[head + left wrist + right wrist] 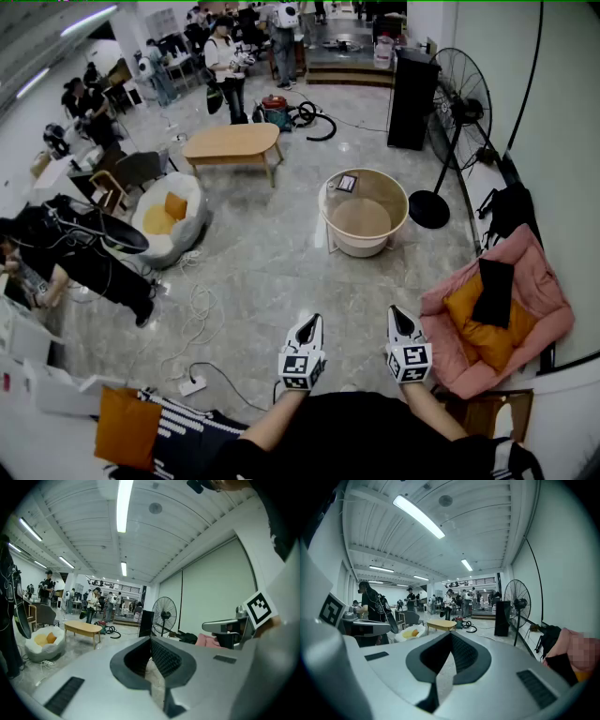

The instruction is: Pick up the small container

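the left gripper [308, 325] and the right gripper [400, 319] sit side by side at the lower centre of the head view, held out on the person's forearms and pointing up the frame over the pale stone floor [272, 262]. in the left gripper view the left gripper [151, 641] has its two dark ribbed jaws pressed together at the tip, with only floor showing through the slit below and nothing pinched. the right gripper view shows the same: the right gripper [451, 637] has its jaws closed tip to tip and is empty, touching nothing. each gripper view catches the other gripper at its edge, marker cube facing in. the round beige container [363, 212] stands on the floor at the centre of the head view, above the grippers in the frame and well apart from both. a small dark-faced object [347, 183] rests at its upper left rim, too small to make out. a low wooden bench [232, 142] stands further up and to the left, a black pedestal fan [459, 103] at the upper right near the wall, a pink padded seat [539, 309] with an orange cushion at the right edge, and a white beanbag [192, 216] at the left.
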`<state>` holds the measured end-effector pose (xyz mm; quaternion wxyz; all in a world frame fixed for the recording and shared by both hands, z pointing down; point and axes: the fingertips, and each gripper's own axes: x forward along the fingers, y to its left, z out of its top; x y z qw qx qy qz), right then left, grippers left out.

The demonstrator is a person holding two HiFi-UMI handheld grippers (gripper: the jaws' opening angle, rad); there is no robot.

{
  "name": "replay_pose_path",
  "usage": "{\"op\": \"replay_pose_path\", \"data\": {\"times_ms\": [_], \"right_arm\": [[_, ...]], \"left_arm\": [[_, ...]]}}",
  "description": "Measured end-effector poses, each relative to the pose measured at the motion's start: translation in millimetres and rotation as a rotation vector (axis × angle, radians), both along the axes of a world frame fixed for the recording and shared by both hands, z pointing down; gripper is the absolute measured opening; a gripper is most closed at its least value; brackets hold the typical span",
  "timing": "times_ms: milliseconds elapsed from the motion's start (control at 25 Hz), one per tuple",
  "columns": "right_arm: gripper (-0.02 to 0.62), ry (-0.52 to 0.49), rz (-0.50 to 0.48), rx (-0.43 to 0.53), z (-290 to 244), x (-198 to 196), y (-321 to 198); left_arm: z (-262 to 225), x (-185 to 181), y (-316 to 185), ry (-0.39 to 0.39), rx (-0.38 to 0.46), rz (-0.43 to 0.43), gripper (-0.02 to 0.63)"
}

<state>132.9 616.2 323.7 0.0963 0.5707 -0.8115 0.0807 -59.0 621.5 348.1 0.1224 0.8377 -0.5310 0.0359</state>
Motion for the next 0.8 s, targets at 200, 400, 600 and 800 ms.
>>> {"op": "replay_pose_path", "data": {"times_ms": [200, 400, 600, 800], "right_arm": [[0.021, 0.008, -0.014, 0.019, -5.9, -0.9, -8.4], [0.021, -0.001, -0.020, 0.042, -11.9, -0.3, -14.1], [0.023, -0.013, -0.024, 0.038, -12.9, 4.4, -17.2], [0.022, -0.012, -0.033, 0.044, -11.2, 8.0, -22.6]], "left_arm": [[-4.1, 6.2, -7.0, -0.001, 0.008, 0.003, 0.018], [-4.0, 12.5, -13.5, 0.000, 0.010, -0.001, 0.018], [-5.9, 19.1, -18.0, -0.001, 0.019, -0.007, 0.018], [-10.4, 29.5, -21.4, -0.006, 0.035, -0.012, 0.018]]}}
